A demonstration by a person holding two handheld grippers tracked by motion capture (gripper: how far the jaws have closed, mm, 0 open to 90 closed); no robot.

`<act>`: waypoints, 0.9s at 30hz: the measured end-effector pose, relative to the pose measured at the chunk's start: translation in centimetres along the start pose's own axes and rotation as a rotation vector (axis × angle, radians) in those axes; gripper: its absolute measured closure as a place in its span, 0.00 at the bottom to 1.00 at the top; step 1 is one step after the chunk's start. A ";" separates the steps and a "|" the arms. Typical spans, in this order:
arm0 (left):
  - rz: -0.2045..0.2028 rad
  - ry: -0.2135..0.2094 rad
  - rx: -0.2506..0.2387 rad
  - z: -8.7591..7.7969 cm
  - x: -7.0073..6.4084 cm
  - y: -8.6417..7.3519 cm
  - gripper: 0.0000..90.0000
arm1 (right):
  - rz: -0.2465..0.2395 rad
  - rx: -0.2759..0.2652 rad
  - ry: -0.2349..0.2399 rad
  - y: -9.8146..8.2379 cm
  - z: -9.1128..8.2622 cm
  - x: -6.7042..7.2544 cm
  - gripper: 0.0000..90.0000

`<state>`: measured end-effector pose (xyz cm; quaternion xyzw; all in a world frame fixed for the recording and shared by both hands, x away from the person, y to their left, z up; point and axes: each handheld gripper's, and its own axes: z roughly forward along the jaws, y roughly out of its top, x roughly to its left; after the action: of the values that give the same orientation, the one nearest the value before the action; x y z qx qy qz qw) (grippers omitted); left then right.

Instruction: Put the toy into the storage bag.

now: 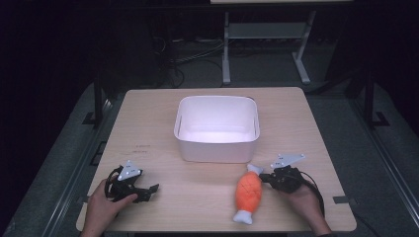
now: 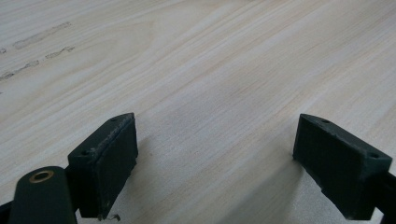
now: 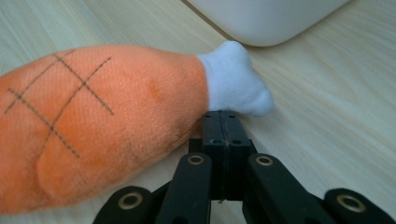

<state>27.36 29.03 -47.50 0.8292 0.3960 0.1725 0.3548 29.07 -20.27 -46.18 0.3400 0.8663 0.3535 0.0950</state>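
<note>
A light wooden table (image 1: 148,128) carries a white plastic bin (image 1: 216,129) at its centre, set toward the far edge; broad bare wood lies to the bin's left and right, and a clear strip runs along the near edge between the two hands. The plush drumstick toy (image 1: 248,193) lies just in front of the bin's near right corner, close to it but seemingly apart; in the right gripper view its upper white knob sits near the bin's rounded corner (image 3: 271,21).

The left hand (image 1: 101,207) comes in from the bottom left and holds the left gripper (image 1: 146,192) low over the table near the left edge, well apart from the toy; in the left gripper view its jaws stand spread wide over bare wood, nothing between them. The right hand (image 1: 304,200) comes in from the bottom right, pointing the right gripper (image 1: 264,177) leftward at the toy; its jaws are pressed together, their tips just beside the seam between orange body and white knob, pinching nothing.

The toy's long axis runs near to far, tilted slightly; one white end points toward the bin, the other white end (image 1: 243,216) toward the near edge.
</note>
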 end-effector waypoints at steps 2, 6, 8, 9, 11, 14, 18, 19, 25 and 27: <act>0.000 0.000 0.000 0.0 0.0 0.0 0.15 | -0.003 -0.002 0.003 0.3 0.2 0.0 1.00; 0.000 0.000 0.000 0.0 0.0 0.0 0.14 | -0.015 0.000 0.009 0.7 0.7 0.0 1.00; 0.000 0.000 0.000 0.0 0.0 0.0 0.15 | -0.022 0.000 0.011 1.1 0.8 0.0 1.00; 0.000 0.000 0.000 0.0 0.0 0.0 0.15 | -0.026 -0.002 0.013 1.2 0.9 0.0 1.00; 0.000 0.000 0.000 0.0 0.0 0.0 0.15 | -0.029 -0.001 0.014 1.5 1.1 0.0 1.00; 0.000 0.000 0.000 0.0 0.0 0.0 0.15 | -0.042 -0.003 0.017 2.0 1.4 0.1 1.00; -0.001 0.000 0.000 0.0 0.0 0.0 0.15 | -0.052 -0.005 0.023 2.6 1.9 0.2 1.00; -0.001 0.000 0.000 0.0 0.0 0.0 0.15 | -0.055 -0.005 0.026 2.8 2.0 0.2 1.00; 0.001 0.000 0.003 0.0 0.0 0.0 0.15 | -0.076 -0.008 0.038 3.8 2.8 0.5 1.00; 0.000 0.000 0.003 0.0 0.0 0.0 0.15 | -0.092 -0.003 0.044 4.0 3.1 0.6 1.00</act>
<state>27.36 29.04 -47.48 0.8298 0.3960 0.1720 0.3537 32.00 -16.14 -45.65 0.2917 0.8823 0.3575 0.0927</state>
